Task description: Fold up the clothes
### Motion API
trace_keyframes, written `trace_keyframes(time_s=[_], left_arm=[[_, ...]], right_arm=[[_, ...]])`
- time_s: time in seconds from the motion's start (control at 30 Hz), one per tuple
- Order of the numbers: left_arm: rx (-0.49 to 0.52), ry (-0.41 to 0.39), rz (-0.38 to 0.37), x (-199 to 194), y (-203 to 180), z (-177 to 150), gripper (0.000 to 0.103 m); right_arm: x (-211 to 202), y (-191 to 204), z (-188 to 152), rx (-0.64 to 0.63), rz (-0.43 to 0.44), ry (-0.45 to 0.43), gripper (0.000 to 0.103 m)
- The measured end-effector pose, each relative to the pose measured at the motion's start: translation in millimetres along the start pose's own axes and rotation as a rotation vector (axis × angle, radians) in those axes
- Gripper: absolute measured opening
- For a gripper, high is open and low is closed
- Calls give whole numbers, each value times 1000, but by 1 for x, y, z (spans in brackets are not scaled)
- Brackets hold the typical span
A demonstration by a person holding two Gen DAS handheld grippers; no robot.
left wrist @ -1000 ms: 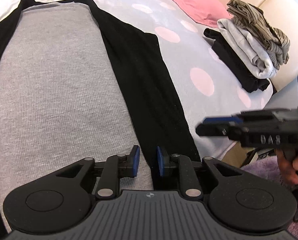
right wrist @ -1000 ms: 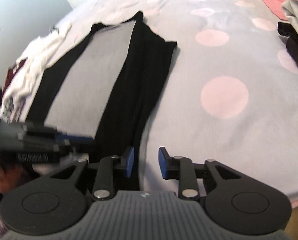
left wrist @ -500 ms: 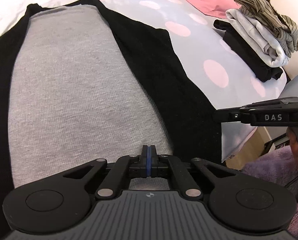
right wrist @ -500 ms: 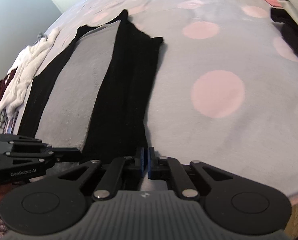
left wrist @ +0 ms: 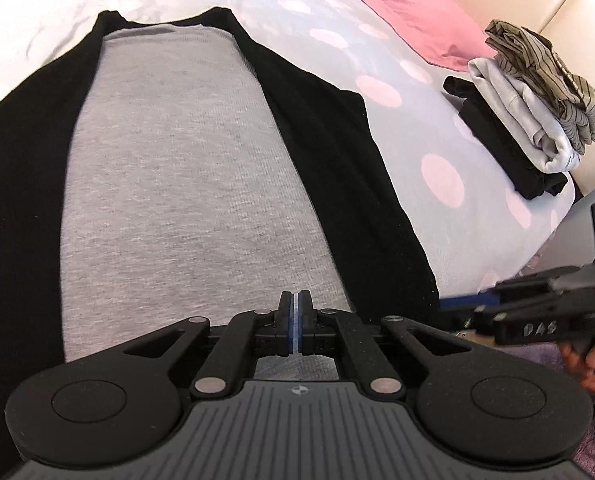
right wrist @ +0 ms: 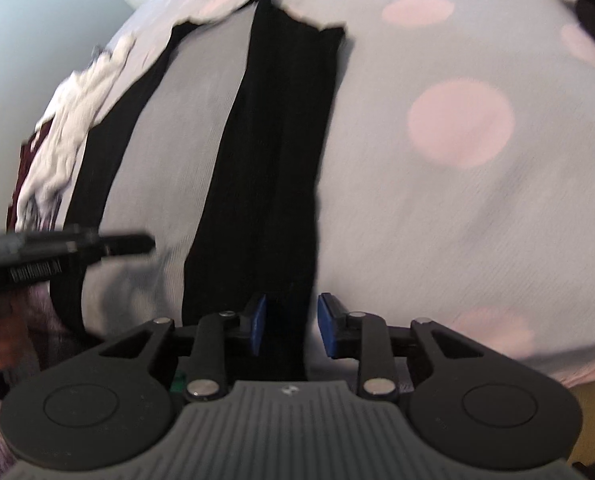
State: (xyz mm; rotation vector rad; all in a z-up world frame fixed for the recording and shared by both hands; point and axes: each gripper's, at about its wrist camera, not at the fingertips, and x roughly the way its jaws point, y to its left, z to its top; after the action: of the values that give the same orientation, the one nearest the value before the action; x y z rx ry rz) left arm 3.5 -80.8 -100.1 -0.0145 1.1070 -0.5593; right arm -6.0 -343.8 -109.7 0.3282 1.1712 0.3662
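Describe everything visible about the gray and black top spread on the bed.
The gray and black top lies flat on the polka-dot bedspread. It looks like a ribbed knit: a gray center panel flanked by long black sleeves folded alongside the body. The neckline points away, the hem toward the cameras. The left hand-held gripper is closed at the gray hem; the right hand-held gripper is open around the black sleeve's lower end.

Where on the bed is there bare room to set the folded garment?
Bare dotted bedspread lies between the grey-and-black garment and the folded stack. Crowded: the stack by the pink pillow, and white clothes at the garment's far side.
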Motion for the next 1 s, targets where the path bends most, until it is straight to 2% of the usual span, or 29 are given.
trace_keyframes(time_s=[0.07, 0.13, 0.2, 0.3, 0.5, 0.63, 0.87, 1.0], left_arm=[[12, -4, 0, -1, -2, 0, 0], [18, -4, -2, -2, -4, -1, 0], [20, -7, -2, -4, -4, -2, 0], [12, -17, 5, -8, -2, -1, 0], [12, -39, 9, -16, 1, 1, 0], [-3, -51, -2, -22, 6, 0, 0], [-34, -77, 32, -30, 21, -1, 0], [-57, -76, 44, -32, 30, -2, 0]], right_arm=[[4, 0, -3, 6, 7, 11, 25], [4, -4, -4, 42, 41, 9, 11], [4, -5, -4, 73, 51, 4, 10], [-3, 5, -6, 66, 10, -13, 9], [-14, 53, -6, -6, -82, -62, 8], [-7, 90, -4, -116, -141, -74, 8], [15, 135, -1, -306, -129, -36, 8], [32, 145, -4, -375, -126, 9, 9]])
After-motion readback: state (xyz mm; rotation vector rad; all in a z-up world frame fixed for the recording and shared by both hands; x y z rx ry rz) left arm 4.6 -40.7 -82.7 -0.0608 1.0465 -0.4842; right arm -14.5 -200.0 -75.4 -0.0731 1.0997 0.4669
